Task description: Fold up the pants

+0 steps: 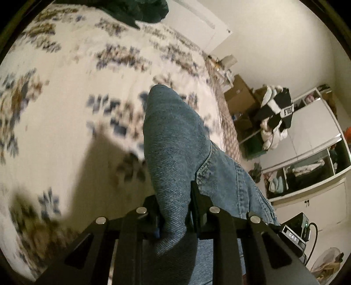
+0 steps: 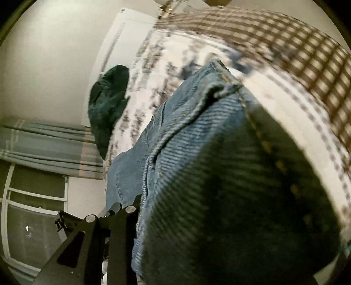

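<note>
The pants are blue denim jeans [image 1: 175,140], held up above a bed. In the left wrist view my left gripper [image 1: 174,210] is shut on a fold of the denim, which bulges forward between the two black fingers and hangs off to the right. In the right wrist view the jeans [image 2: 197,140] fill most of the frame, with a seam and yellow stitching close to the lens. My right gripper [image 2: 140,210] is shut on the denim edge; only its left finger [image 2: 122,210] shows, the other is hidden behind the cloth.
The bed has a white floral bedspread [image 1: 72,92] with a brown checked border [image 2: 285,43]. A dark green garment [image 1: 136,11] lies at its far end. White shelves with clothes [image 1: 307,153] and boxes stand to the right. A window and striped curtain [image 2: 43,140] show at left.
</note>
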Demonstrator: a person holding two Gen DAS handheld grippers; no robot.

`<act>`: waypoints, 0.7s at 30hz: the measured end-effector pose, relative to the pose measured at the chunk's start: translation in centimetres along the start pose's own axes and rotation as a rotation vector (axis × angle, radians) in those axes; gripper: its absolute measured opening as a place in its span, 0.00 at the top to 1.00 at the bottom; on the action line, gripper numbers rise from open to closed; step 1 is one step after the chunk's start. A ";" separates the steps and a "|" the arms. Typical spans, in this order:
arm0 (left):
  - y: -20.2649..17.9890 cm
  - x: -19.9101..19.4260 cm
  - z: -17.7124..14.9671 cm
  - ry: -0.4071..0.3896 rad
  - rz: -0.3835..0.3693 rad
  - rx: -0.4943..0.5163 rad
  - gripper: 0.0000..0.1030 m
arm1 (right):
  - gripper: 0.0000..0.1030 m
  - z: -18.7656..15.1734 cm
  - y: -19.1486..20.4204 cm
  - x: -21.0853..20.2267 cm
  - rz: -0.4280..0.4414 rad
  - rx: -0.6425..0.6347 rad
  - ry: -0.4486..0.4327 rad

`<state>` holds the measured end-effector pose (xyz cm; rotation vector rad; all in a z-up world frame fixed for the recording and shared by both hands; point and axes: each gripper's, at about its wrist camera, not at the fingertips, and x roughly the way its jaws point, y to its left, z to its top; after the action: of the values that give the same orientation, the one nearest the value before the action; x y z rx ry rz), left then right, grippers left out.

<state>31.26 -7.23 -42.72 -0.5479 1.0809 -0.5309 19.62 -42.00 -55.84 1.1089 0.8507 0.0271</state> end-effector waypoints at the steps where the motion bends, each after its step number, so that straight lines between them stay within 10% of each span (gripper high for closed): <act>1: 0.3 0.4 1.9 -0.010 -0.005 0.003 0.82 | 0.67 0.6 0.7 0.5 0.005 -0.009 -0.004; 13: 8.0 9.9 22.1 -0.001 0.027 0.015 0.82 | 0.67 12.7 10.3 19.8 -0.004 -0.044 -0.035; 21: 14.8 18.0 26.9 0.081 0.132 0.026 0.81 | 0.66 17.3 10.0 33.5 -0.067 -0.064 0.019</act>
<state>64.70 -3.65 -54.46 -0.4321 1.1771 -0.4536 57.25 -36.57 -64.59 1.0211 0.8982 0.0090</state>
